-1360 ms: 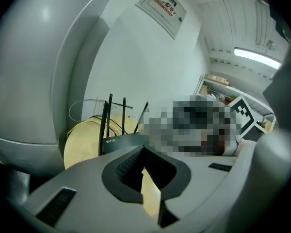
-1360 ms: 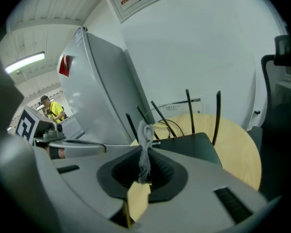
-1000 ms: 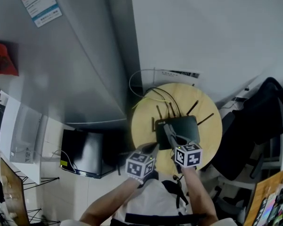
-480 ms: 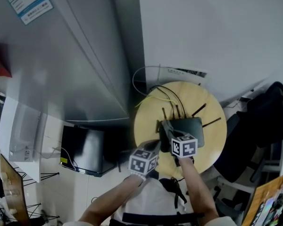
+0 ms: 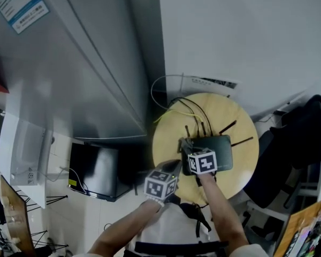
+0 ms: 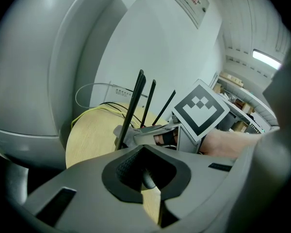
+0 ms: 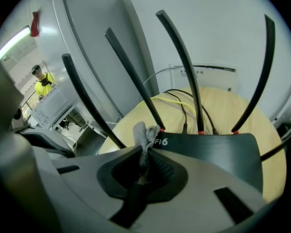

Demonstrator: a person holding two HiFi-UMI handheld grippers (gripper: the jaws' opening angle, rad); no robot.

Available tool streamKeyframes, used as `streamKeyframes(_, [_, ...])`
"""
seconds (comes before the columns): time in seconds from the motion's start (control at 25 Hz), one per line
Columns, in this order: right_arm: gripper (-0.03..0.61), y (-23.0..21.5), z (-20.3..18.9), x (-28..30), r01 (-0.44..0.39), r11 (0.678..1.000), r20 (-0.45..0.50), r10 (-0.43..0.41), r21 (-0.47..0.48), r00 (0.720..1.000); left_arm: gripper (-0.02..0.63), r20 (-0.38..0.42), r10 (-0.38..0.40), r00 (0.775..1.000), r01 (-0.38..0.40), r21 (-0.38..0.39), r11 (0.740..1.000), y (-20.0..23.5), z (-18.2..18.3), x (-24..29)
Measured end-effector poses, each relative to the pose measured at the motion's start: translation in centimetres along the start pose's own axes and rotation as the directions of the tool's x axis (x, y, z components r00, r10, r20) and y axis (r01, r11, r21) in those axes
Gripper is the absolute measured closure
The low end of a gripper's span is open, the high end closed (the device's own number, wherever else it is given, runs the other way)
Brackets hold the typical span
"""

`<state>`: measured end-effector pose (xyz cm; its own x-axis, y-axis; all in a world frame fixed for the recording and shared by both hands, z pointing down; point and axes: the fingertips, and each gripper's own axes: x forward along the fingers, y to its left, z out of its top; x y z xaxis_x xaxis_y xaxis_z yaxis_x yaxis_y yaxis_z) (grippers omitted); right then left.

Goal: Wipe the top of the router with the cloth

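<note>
A black router [image 5: 222, 146] with several upright antennas lies on a round wooden table [image 5: 166, 138]. My right gripper [image 5: 186, 143] rests over the router's left end, shut on a grey cloth [image 7: 144, 135] that sticks out of its jaws against the router [image 7: 218, 149]. In the left gripper view the cloth [image 6: 121, 132] shows at the right gripper's tips beside an antenna [image 6: 131, 108]. My left gripper [image 5: 175, 165] hovers at the table's near-left edge, shut, with nothing in it [image 6: 145, 176].
Black and yellow cables [image 5: 176, 111] run off the table's back edge toward the white wall. A tall grey cabinet [image 5: 69, 63] stands at the left, a black box [image 5: 93, 173] lies on the floor below it, and a dark chair [image 5: 302, 138] is at the right.
My right gripper has slid with the cloth from the router's near side toward its left back corner. The left gripper has stayed almost in place.
</note>
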<state>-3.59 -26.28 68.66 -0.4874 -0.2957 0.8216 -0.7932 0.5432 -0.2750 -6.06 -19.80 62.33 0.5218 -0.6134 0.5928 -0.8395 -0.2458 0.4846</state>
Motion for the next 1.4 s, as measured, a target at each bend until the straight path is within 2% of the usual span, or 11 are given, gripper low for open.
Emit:
streamKeyframes(0.32, [0.543, -5.6, -0.4, -1.9, 0.126, 0.990, 0.033, -0.128, 0.061, 0.991, 0.617, -0.037, -0.051, 0.998, 0.052, 0.032, 0.998, -2.0, -0.2, 1.3])
streamKeyframes(0.52, [0.543, -10.8, -1.1, -4.2, 0.243, 0.964, 0.038, -0.248, 0.110, 0.968, 0.617, -0.063, -0.092, 0.994, 0.096, 0.058, 0.994, -3.7, -0.1, 3.0])
streamKeyframes(0.68, [0.543, -15.5, -2.3, -6.1, 0.370, 0.919, 0.042, -0.379, 0.139, 0.925, 0.617, -0.079, -0.123, 0.989, 0.129, 0.075, 0.989, -5.0, -0.2, 3.7])
streamKeyframes(0.84, [0.543, -18.4, -3.1, -7.4, 0.464, 0.876, 0.033, -0.472, 0.128, 0.881, 0.617, -0.096, -0.132, 0.986, 0.141, 0.086, 0.986, -5.4, -0.4, 4.0])
streamKeyframes(0.92, [0.543, -19.0, -3.2, -8.1, 0.517, 0.853, 0.034, -0.521, 0.073, 0.853, 0.617, -0.101, -0.133, 0.986, 0.142, 0.090, 0.986, -5.4, -0.5, 4.1])
streamKeyframes(1.12, [0.543, -19.4, -3.4, -9.6, 0.633, 0.769, 0.063, -0.630, -0.083, 0.774, 0.617, -0.109, -0.130, 0.985, 0.140, 0.088, 0.986, -5.1, -0.6, 4.2])
streamKeyframes(1.2, [0.543, -19.3, -3.9, -9.7, 0.631, 0.769, 0.050, -0.630, -0.103, 0.775, 0.617, -0.108, -0.127, 0.986, 0.137, 0.087, 0.987, -5.0, -0.7, 4.1])
streamKeyframes(1.4, [0.543, -17.6, -4.4, -8.0, 0.536, 0.843, 0.023, -0.536, -0.051, 0.844, 0.617, -0.103, -0.111, 0.989, 0.119, 0.076, 0.990, -4.1, -0.9, 3.6])
